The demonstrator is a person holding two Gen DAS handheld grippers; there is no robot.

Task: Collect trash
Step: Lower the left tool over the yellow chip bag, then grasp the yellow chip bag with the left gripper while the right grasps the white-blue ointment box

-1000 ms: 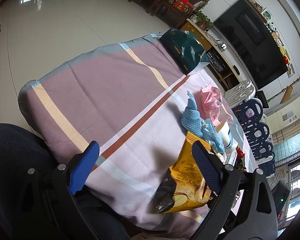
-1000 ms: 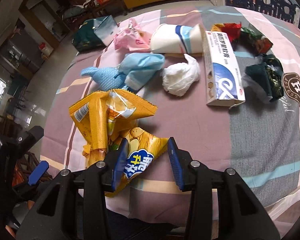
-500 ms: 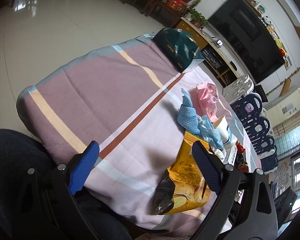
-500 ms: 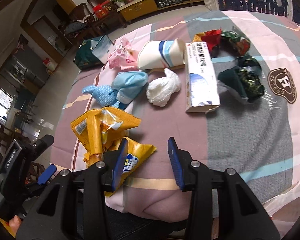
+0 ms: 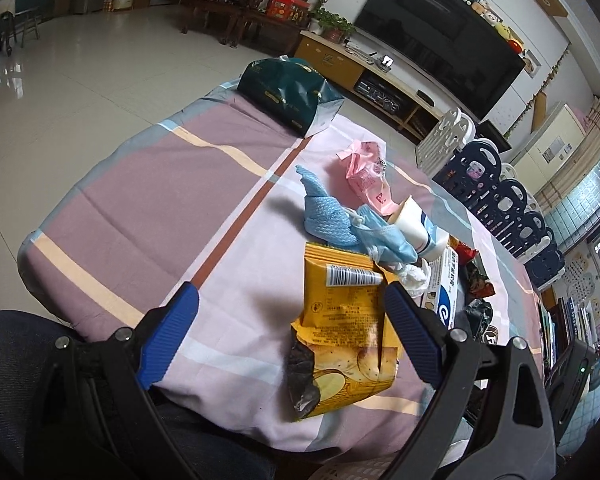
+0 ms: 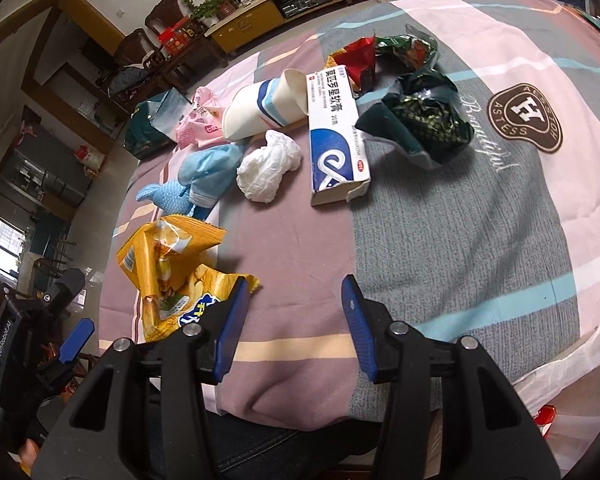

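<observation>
Nothing is collected yet: the trash lies scattered on the striped tablecloth [image 6: 440, 240], and both tongs hang over the near edge with nothing in them. The landmark is the yellow chip bag [image 6: 172, 276], crumpled at the near left of the cloth. Just beyond it lie a blue face mask [image 6: 208, 168] and a white crumpled tissue [image 6: 266, 168]; past those a tipped paper cup [image 6: 260, 108] touches a white-and-blue ointment box [image 6: 334, 136], with dark green wrappers [image 6: 428, 124] well to the bag's right.

The right gripper [image 6: 292, 320] is opening, bare cloth between its blue pads, the bag just beside its left pad. The left gripper [image 5: 292, 340] stands wide apart, the bag lying between its pads but untouched.

This looks like the approach to a first pick. The next move calls for dropping onto a raised fold of the bag, since thin foil slips.
</observation>
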